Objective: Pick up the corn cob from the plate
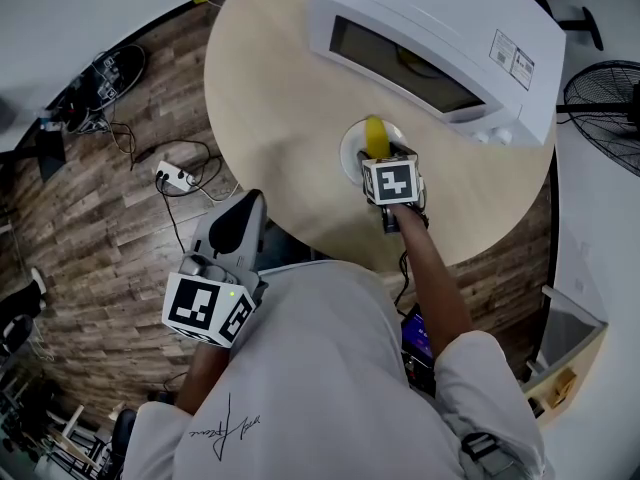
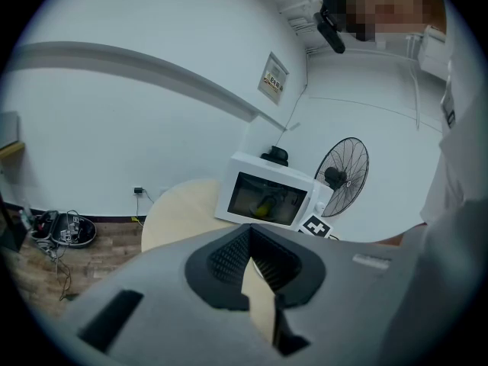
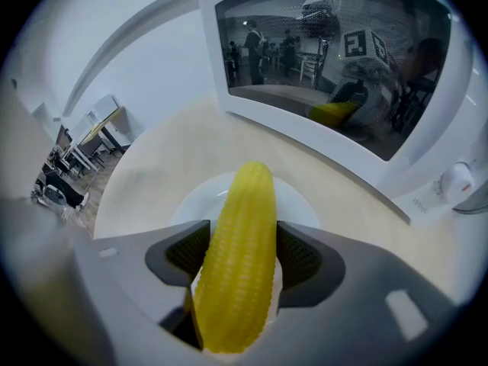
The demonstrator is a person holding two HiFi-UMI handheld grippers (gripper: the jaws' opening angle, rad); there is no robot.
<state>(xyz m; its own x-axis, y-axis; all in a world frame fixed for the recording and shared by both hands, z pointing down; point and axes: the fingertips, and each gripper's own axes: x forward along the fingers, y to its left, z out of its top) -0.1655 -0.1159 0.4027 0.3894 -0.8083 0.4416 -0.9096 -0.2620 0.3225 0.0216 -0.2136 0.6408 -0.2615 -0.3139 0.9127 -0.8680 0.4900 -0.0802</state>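
Observation:
A yellow corn cob [image 3: 240,258] sits between the jaws of my right gripper [image 3: 238,254], which is shut on its sides. Its tip points toward the microwave, over a small white plate [image 3: 191,204]. I cannot tell whether the cob still touches the plate. In the head view the corn cob [image 1: 375,136] sticks out ahead of the right gripper [image 1: 380,154] above the plate [image 1: 350,150]. My left gripper [image 1: 240,218] hangs off the table's near edge, jaws together and holding nothing; the left gripper [image 2: 252,269] shows only a thin slit between its pads.
A white microwave [image 1: 430,38] with its door closed stands on the round beige table [image 1: 280,98] just beyond the plate. A standing fan [image 1: 600,98] is at the right. A power strip [image 1: 172,176] and cables lie on the wood floor at the left.

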